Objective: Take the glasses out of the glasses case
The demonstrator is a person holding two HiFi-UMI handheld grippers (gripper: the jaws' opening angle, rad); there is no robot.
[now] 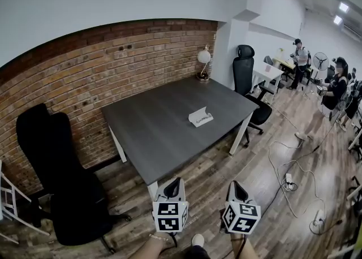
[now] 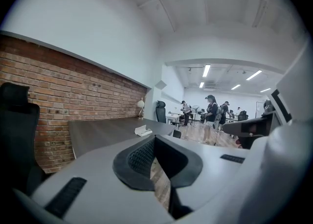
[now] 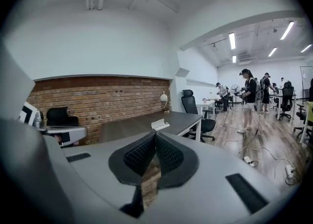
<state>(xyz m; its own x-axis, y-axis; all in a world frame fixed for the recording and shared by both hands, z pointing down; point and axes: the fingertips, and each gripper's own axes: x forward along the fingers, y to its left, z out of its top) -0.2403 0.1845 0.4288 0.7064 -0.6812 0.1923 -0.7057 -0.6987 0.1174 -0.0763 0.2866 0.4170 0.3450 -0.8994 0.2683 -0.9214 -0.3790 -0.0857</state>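
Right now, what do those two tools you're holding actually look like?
Both have pale grey bodies: the left gripper and right gripper each carry a cube of black-and-white square markers. Their jaws end in black, ribbed pads. A thin bracelet circles the left wrist.

**Fig.** L gripper [image 2: 154,140] & R gripper [image 3: 155,135], identical build.
- Jaws: 2 per gripper, black, tapering to a point, w/ cross-hatched rubber pads [image 2: 142,157] on inner faces.
- Behind jaws: broad light-grey shell [image 3: 205,189] w/ 2 dark oblong slots, 1 either side.
- Further back: white L cube [image 1: 170,216] & R cube [image 1: 242,217], each w/ black square markers.
- Behind L cube: thin bracelet [image 1: 158,237] on wrist.
- Behind & between cubes: white shoe tip [image 1: 197,240].
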